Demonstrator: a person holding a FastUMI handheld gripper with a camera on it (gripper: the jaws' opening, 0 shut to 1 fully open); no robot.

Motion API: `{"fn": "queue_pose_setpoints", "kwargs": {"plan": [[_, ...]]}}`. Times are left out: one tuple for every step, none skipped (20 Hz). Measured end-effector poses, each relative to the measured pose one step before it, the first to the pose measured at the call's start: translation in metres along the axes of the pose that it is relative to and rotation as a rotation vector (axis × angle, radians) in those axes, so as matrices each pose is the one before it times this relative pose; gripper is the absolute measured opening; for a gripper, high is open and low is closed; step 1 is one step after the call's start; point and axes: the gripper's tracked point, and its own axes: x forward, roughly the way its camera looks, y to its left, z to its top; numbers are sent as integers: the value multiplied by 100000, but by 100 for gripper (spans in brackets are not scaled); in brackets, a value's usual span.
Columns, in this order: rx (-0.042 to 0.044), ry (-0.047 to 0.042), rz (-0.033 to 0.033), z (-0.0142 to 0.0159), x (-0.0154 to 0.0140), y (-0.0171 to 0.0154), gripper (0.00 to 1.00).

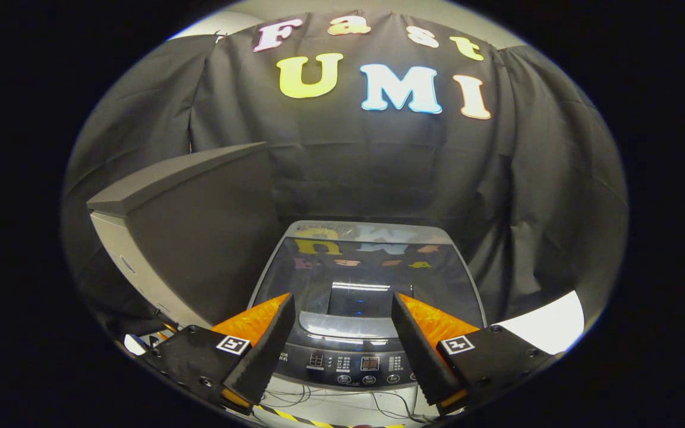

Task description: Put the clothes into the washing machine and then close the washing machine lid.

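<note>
Black cloth hangs all around the back of the booth, and a top-loading washing machine sits right up against it, dead ahead at 12 o'clock from the gripper. Off at about 10 o'clock there's a big grey box-shaped thing standing beside the washer, taller than it. Can't tell what it is, maybe another appliance or a foam block.

Gripper's fingers are spread wide with nothing between them, just air and a view of the washer's control panel down low between the tips. So it's holding nothing right now.

The lid looks to be lying flat and closed, glossy dark glass reflecting the wall behind. There's a lighter rectangular patch in the middle of it, probably a reflection or a window into the tub, hard to say. Some cables trail on the floor in front of the machine at 6 o'clock, plus a bit of striped tape.

As for the clothes, I honestly can't spot any from this angle, so wherever they are, they're not ahead of the fingers.

My read: the gripper's squared up on the machine with the fingers apart because it's either about to get started or just finished with the lid. If the clothes aren't in yet, that lid has to come up first.
</note>
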Motion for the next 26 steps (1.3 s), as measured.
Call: {"fn": "queue_pose_setpoints", "kwargs": {"plan": [[1961, -2262, 461, 129, -1149, -129, 100], [2544, -2426, 1221, 199, -1243, 224, 100], [2488, -3096, 574, 319, -1301, 65, 100], [2679, -3121, 594, 338, -1333, 137, 100], [2510, -3016, 477, 296, -1259, 64, 100], [1577, -2337, -196, 254, -1306, -14, 99], [1247, -2095, -391, 134, -1321, -221, 99], [959, -2295, -49, 264, -1394, -44, 99], [1284, -1062, -340, 45, -1400, -158, 99], [1315, -2619, -110, 248, -1529, -95, 98], [586, -3160, 68, 499, -1777, -70, 98], [-525, -2802, 405, 378, -1520, 180, 98], [-1573, -1288, 332, -176, -1279, 96, 98], [-2163, -978, -393, -241, -1238, -103, 98], [-1910, -882, -815, -147, -1337, -320, 98], [-1337, -1594, -475, 54, -1357, -242, 98], [-541, -1359, 10, 184, -1050, 68, 98], [-264, -721, -929, -12, -1042, -200, 98], [166, -535, -1216, -153, -697, -524, 98], [487, -888, -1368, 67, -765, -403, 98], [358, -1089, -1403, 257, -606, -490, 98], [286, -1040, -1775, 290, -592, -511, 98], [-236, -1284, -1704, 298, -292, -444, 98], [-976, -1053, -1739, 231, -343, -474, 98], [-1254, -1187, -865, 214, -89, -146, 98], [-1135, -90, -906, 31, -218, -215, 98]]}}
